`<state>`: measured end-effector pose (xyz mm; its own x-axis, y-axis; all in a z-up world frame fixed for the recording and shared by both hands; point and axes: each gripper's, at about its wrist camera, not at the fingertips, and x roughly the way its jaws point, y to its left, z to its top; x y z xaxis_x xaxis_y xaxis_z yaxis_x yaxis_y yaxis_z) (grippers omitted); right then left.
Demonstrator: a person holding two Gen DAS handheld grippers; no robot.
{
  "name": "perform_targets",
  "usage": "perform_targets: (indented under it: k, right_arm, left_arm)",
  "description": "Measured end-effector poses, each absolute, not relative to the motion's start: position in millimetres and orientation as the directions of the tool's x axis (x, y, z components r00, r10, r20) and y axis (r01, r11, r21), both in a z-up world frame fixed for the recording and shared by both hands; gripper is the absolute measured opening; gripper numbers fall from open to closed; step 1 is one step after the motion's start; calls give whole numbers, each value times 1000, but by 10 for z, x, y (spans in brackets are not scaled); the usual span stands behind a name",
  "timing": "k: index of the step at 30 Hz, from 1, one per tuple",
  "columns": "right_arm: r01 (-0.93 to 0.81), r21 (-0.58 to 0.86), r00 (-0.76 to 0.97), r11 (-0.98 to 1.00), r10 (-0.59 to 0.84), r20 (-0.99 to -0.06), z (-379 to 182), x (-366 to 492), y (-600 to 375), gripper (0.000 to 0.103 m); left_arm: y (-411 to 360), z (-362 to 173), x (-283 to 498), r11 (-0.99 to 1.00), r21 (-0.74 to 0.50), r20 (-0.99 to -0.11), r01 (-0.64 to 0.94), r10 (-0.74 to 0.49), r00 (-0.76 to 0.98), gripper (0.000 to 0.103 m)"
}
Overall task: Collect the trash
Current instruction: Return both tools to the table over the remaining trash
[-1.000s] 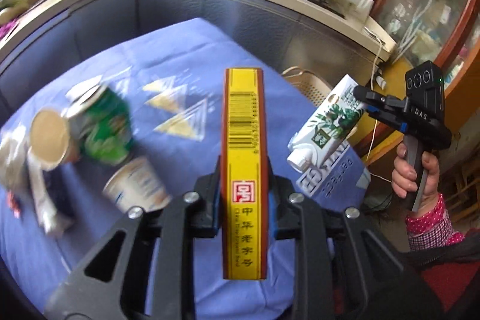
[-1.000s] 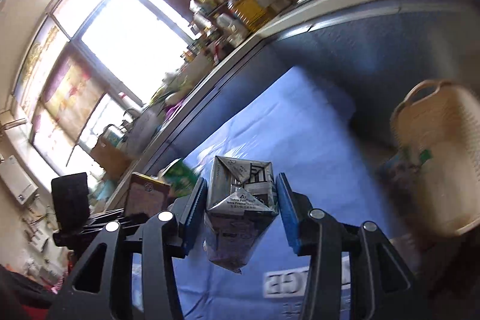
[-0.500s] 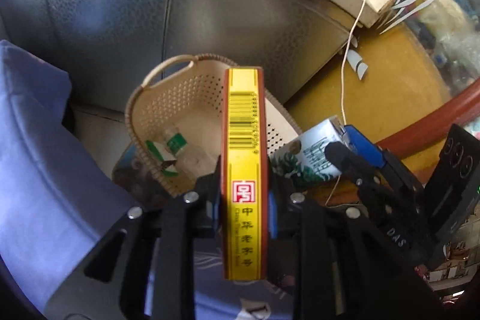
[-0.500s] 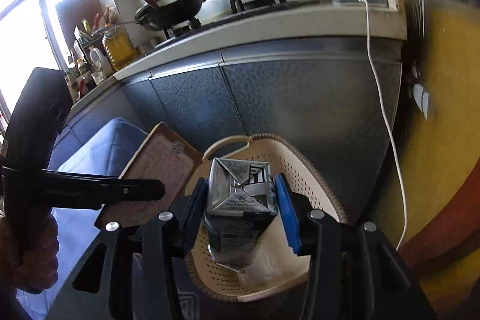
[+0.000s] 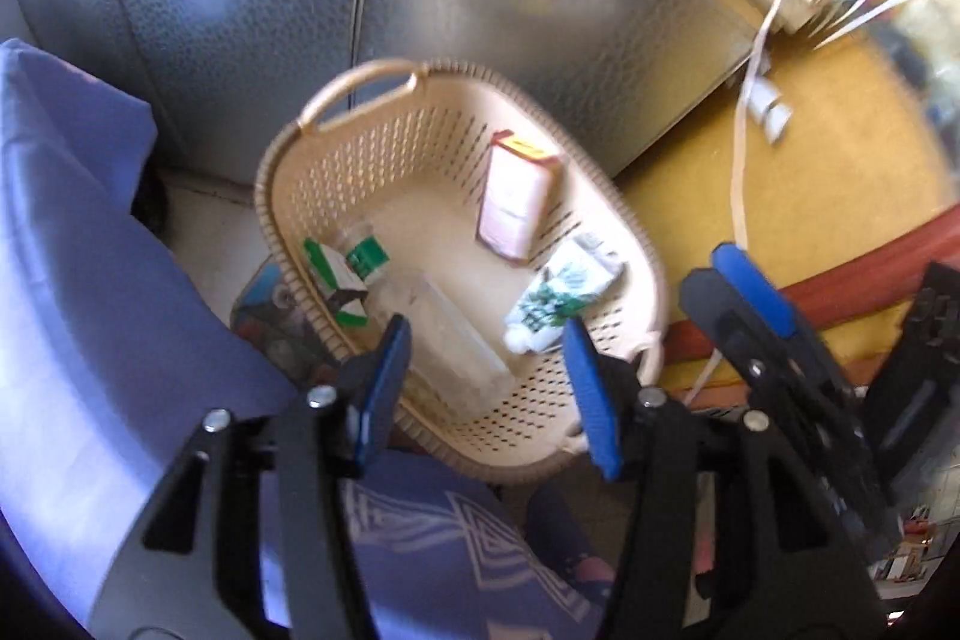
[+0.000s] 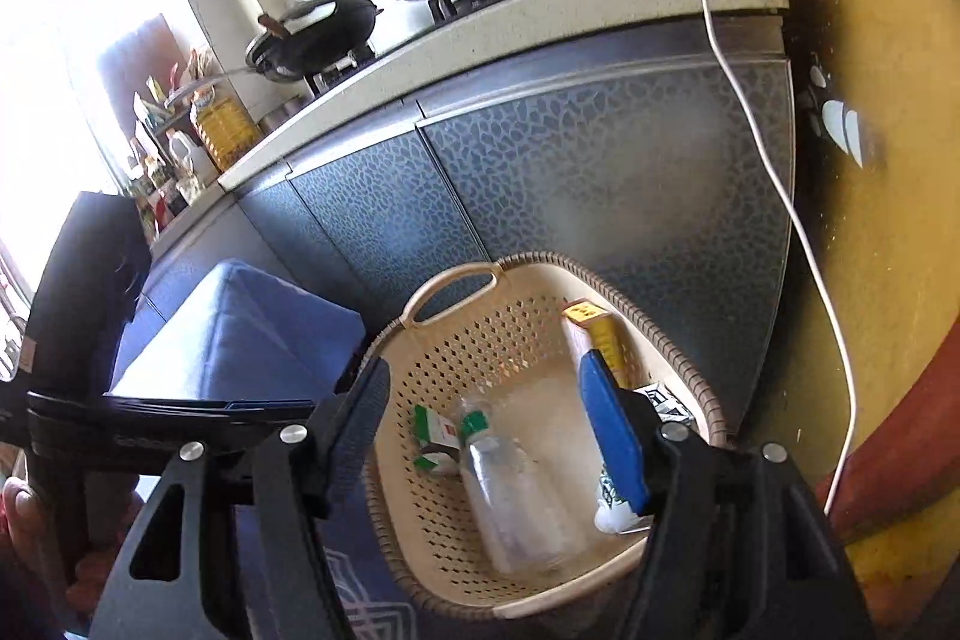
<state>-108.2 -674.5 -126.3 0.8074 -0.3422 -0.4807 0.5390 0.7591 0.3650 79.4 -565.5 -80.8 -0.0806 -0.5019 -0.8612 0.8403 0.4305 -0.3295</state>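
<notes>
Half a second earlier the yellow-edged box [image 5: 517, 196] was clamped in the left gripper [image 5: 489, 376] and the milk carton [image 5: 561, 295] in the right gripper [image 6: 489, 430]; both items are now seen lying inside the beige basket [image 5: 360, 93], so this pair of trash items can be judged delivered. Both sets of jaws are opening above the basket, with nothing between them. The box is propped against the basket's far wall, long axis tilted upward, while the carton lies flat by the right wall, spout toward the near rim.
</notes>
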Motion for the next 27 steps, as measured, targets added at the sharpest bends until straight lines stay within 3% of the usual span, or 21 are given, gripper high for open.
perform_targets:
  k: [7, 14, 22, 27]
  right_arm:
    - [451, 418, 871, 788, -288, -397, -810, -1217, -6498, 66]
    - [279, 422, 922, 862, -118, -370, -535, -915, -5867, 62]
    - [25, 367, 866, 930, 163, -472, -661, -139, -4635, 57]
    - [-109, 366, 779, 924, 308, -546, -875, 229, -3866, 57]
  left_arm:
    - [-4711, -130, 615, 374, -339, -756, 863, -654, -13, 50]
    - [-3418, 83, 488, 454, -230, -712, 861, -682, 169, 51]
    - [-1686, -14, 508, 607, -212, -693, 766, -646, 320, 51]
    - [-688, -128, 722, 775, -208, -711, 597, -539, 452, 51]
